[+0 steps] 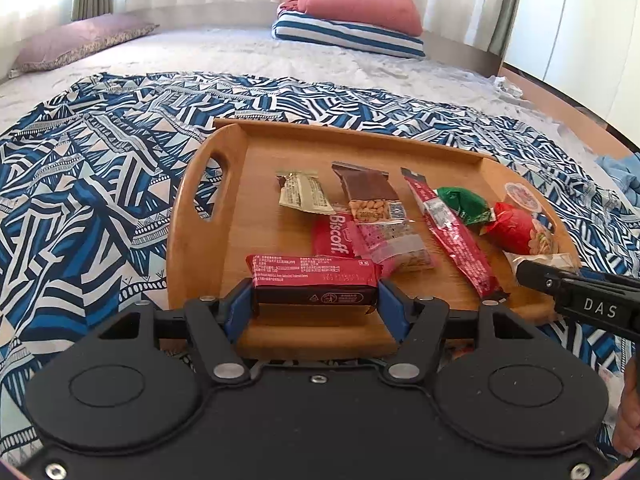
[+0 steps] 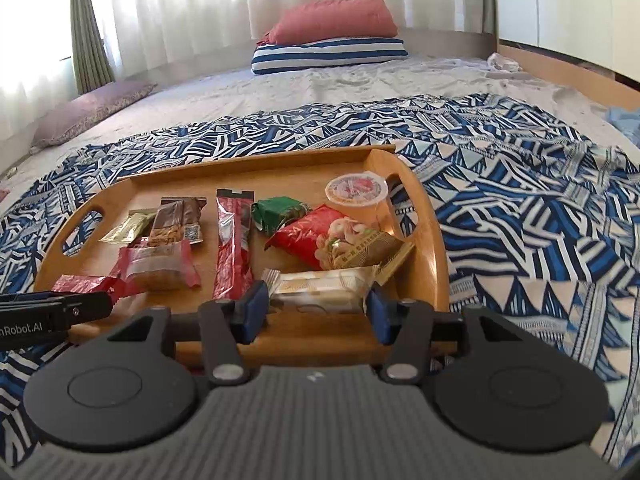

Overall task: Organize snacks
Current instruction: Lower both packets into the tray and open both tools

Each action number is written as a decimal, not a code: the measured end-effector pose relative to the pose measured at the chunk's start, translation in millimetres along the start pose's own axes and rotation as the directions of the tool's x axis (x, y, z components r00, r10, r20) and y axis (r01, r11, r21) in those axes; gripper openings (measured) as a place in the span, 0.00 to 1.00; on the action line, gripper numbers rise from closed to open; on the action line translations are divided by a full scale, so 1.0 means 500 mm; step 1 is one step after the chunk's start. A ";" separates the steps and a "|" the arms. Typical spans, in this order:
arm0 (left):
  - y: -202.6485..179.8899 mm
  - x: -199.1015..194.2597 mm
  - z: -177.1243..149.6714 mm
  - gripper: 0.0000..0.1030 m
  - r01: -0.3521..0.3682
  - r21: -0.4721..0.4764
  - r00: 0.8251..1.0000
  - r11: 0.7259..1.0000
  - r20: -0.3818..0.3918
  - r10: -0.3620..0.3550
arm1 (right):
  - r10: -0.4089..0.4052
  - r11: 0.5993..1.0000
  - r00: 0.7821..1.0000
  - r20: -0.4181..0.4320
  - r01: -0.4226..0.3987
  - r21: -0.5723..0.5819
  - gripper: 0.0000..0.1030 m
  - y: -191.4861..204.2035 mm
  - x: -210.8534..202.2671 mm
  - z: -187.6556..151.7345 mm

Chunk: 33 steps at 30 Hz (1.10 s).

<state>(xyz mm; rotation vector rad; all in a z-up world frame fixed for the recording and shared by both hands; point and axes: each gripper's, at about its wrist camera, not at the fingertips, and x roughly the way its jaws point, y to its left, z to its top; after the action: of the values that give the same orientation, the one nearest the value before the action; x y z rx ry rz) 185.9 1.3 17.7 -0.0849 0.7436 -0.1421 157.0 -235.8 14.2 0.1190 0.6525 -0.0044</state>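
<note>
1. A wooden tray [image 1: 208, 184] is sitting on a blue patterned cloth [image 1: 80, 184] spread over a bed; it is holding the snacks.
2. The left gripper [image 1: 316, 294] is pinching a red wafer bar [image 1: 316, 278] by its two ends, over the tray's near edge.
3. The right gripper [image 2: 316, 300] is pinching a pale biscuit pack [image 2: 324, 286] between its blue pads [image 2: 256, 308], over the tray's near right part.
4. Lying on the tray are a long red stick pack [image 2: 232, 240], a green sweet [image 2: 280, 212], a red nut bag [image 2: 328, 240] and a brown nut bar [image 2: 176, 216].
5. A jelly cup [image 2: 356, 192] is standing at the tray's far right corner, beside the handle hole.
</note>
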 end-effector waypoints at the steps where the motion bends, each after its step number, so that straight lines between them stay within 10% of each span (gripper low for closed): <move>1: 0.001 0.004 0.002 0.61 -0.002 0.000 1.000 1.000 0.002 0.002 | 0.000 1.000 1.000 0.000 0.000 -0.005 0.54 -0.001 0.006 0.004; 33: -0.021 0.097 0.086 0.61 -0.063 0.014 0.998 0.998 0.019 0.063 | 0.067 0.996 0.997 -0.026 -0.069 -0.052 0.55 -0.003 0.095 0.078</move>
<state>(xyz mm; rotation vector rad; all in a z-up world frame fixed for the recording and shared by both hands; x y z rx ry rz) 249.3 -15.4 18.3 -0.0486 0.7262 -0.0866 218.4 -240.1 15.9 0.0899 0.6719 0.0801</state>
